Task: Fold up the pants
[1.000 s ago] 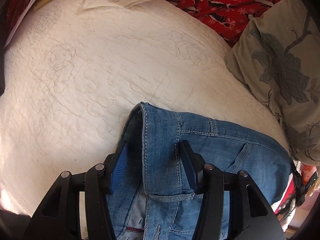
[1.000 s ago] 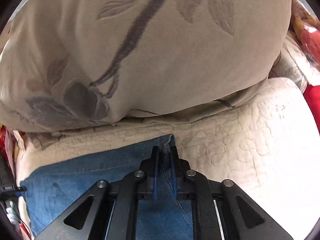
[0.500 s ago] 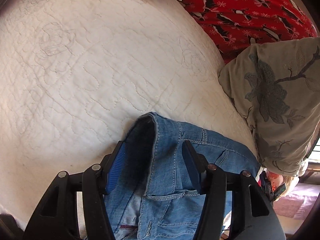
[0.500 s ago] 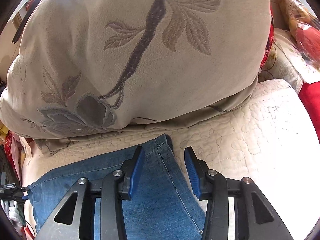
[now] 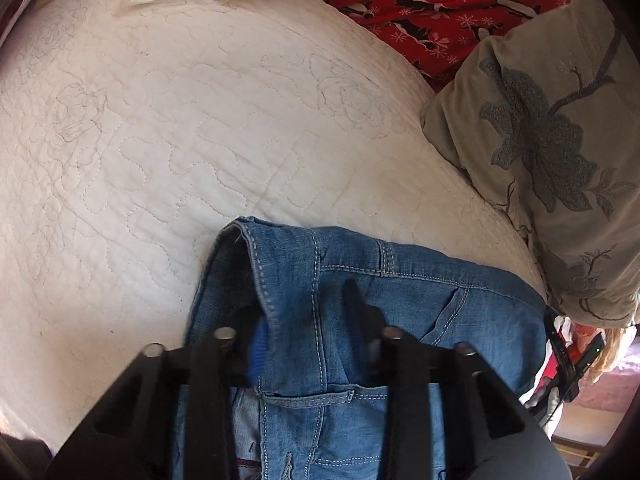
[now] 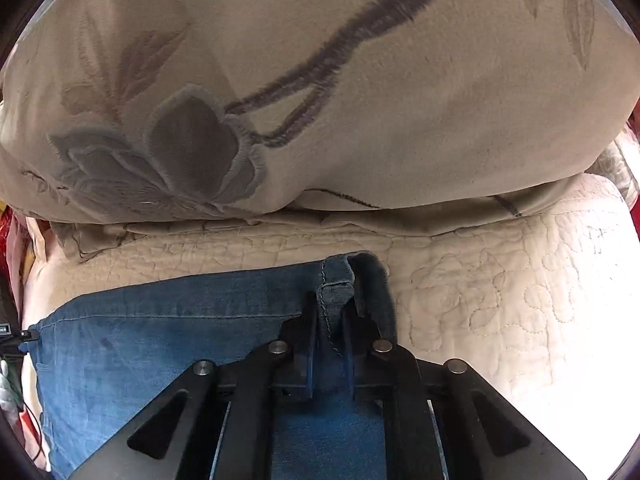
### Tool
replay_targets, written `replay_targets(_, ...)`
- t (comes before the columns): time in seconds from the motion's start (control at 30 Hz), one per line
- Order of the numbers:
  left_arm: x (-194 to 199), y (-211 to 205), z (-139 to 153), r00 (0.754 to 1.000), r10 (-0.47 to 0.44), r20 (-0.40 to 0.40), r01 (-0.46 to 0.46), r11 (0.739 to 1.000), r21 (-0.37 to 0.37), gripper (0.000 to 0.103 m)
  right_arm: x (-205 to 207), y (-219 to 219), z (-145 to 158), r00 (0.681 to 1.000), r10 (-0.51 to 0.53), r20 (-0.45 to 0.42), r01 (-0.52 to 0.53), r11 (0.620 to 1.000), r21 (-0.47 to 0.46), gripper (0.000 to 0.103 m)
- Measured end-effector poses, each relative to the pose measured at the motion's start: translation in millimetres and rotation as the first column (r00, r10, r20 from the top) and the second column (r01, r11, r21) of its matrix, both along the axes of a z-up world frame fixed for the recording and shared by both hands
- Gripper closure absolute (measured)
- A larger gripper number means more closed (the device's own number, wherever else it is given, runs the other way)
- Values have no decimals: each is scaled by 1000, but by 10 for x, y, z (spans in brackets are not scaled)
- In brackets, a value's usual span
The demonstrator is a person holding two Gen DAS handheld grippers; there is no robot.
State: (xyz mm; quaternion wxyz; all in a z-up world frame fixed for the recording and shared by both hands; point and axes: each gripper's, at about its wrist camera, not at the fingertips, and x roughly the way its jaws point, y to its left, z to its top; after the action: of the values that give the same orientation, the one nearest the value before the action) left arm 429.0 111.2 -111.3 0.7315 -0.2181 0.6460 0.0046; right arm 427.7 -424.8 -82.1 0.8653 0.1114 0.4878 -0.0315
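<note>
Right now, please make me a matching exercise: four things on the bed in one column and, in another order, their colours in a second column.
Things:
1. pants
2. quilt
3. pillow
4. blanket

Colours:
A. red with black and white figures
B. blue denim
C. beige with a grey flower
D. cream white with stitched lines

Pairs: 1-B, 2-D, 3-C, 4-A
</note>
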Motion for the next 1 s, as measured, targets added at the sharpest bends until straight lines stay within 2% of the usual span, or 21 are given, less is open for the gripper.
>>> replay_targets(0.1, -84, -28, 133, 998, -3, 62, 1, 1000, 30, 95, -121, 17, 180, 999, -18, 45, 18, 1000, 6, 93)
replay_targets(0.17, -165, -22, 279, 993, 4, 122, -6, 1000, 16, 102, -219, 18, 329, 997, -21, 75, 19, 1000, 17, 93)
replay_targets(0.23, -262, -7, 438, 986, 4, 170, -4, 1000, 4, 102, -336, 35, 482, 995, -19, 99, 17, 1000, 22, 93)
replay_targets(0.4, -567, -38, 786, 963, -33, 267, 23, 999, 39, 102, -752, 83, 847, 986, -20, 167, 12, 999, 49, 93)
replay_targets(0.7, -1302, -49, 1247, 916, -20, 401, 4, 999, 42, 102, -1894, 76, 1320, 962, -72, 264, 35, 989, 144, 93)
replay_targets(0.87, -1778, 22, 1339, 894, 3, 448, -12, 1000, 17, 102, -2663, -91, 1376, 950, -118, 289, 61, 978, 201, 93)
replay_targets(1.0, -2174, 113, 1237, 898, 43, 438, -22, 998, -53, 102, -3300, -217, 1218, 946, -169, 277, 93, 959, 267, 93)
